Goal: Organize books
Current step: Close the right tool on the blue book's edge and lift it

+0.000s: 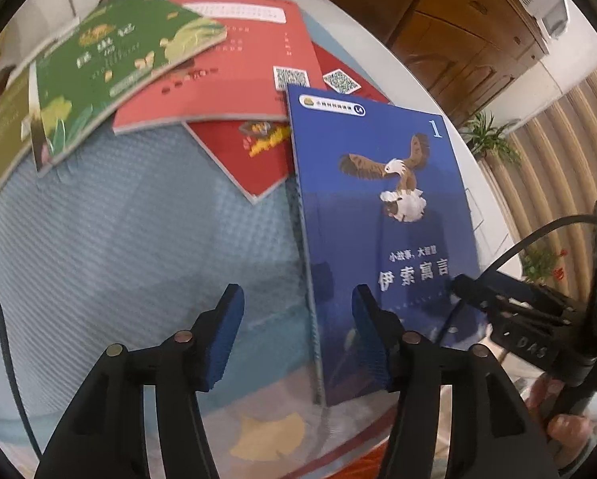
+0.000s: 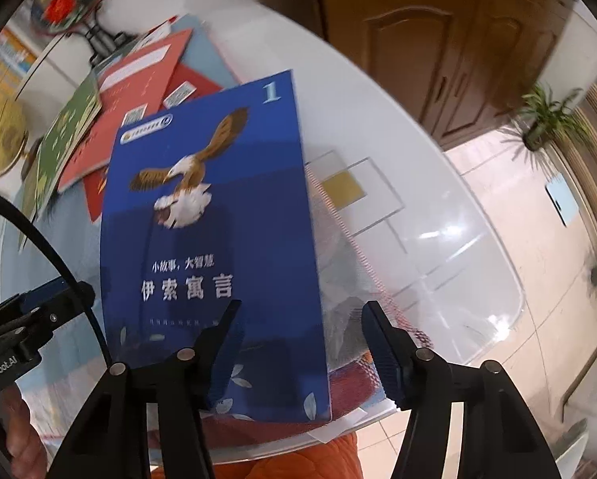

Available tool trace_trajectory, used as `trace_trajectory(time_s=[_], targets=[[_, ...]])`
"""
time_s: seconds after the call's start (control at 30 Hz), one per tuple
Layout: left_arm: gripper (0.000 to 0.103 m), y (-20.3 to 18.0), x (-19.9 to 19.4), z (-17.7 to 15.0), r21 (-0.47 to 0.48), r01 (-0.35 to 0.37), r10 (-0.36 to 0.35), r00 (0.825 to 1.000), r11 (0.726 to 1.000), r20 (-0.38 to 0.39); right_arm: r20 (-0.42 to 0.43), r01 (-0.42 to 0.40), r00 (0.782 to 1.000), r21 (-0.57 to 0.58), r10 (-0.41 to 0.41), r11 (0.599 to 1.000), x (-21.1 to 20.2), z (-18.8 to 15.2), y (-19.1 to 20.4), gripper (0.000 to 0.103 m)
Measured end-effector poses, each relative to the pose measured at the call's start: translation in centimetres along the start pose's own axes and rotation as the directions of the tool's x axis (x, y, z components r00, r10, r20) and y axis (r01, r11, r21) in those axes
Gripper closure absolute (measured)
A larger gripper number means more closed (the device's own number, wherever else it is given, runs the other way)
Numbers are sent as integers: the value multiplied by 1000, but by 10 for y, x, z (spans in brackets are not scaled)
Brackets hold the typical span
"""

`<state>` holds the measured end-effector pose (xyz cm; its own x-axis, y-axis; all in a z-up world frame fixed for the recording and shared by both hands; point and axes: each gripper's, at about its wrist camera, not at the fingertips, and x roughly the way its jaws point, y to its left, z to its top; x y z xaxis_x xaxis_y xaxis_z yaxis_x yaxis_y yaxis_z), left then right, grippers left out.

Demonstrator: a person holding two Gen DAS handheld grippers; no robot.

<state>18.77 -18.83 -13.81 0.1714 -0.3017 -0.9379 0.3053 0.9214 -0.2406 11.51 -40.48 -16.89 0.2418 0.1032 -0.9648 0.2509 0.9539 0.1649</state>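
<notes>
A blue book with an eagle on its cover (image 1: 378,207) lies flat at the near edge of the table. My left gripper (image 1: 298,299) points down over the book's left edge, which runs between its fingers; the jaws stand apart and no pad presses on the book. In the right wrist view the same blue book (image 2: 210,239) has its right edge between the fingers of my right gripper (image 2: 303,311), which is also open. Behind it lies a loose pile: a green book (image 1: 126,68), a large red book (image 1: 234,60) and a smaller red one (image 1: 254,151).
The books rest on a blue textured mat (image 1: 138,239) on a round white table (image 2: 378,127). A golden globe (image 2: 2,135) and a round ornament on a stand (image 2: 64,0) are at the far left. Wooden cabinet doors (image 2: 438,40) and potted plants (image 2: 546,119) are beyond the table.
</notes>
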Motion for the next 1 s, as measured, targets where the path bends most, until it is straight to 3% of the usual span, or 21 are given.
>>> trace_trajectory(time_s=[0.1, 0.4, 0.57, 0.9, 1.0], targets=[[40, -4, 5, -7, -16, 9, -10, 1000, 1000, -17, -9, -20, 1000, -32, 20, 999, 2, 1, 3, 44], [40, -14, -5, -21, -15, -49, 49, 999, 999, 19, -26, -37, 999, -68, 35, 997, 5, 8, 6, 44], [32, -20, -4, -22, -14, -42, 42, 999, 999, 14, -33, -41, 999, -88, 38, 995, 6, 6, 10, 40], [32, -17, 9, -23, -40, -32, 32, 999, 999, -15, -27, -43, 999, -121, 40, 992, 4, 2, 15, 37], [32, -14, 10, -26, -47, -12, 12, 1000, 999, -6, -4, -54, 999, -148, 54, 987, -1, 0, 23, 41]])
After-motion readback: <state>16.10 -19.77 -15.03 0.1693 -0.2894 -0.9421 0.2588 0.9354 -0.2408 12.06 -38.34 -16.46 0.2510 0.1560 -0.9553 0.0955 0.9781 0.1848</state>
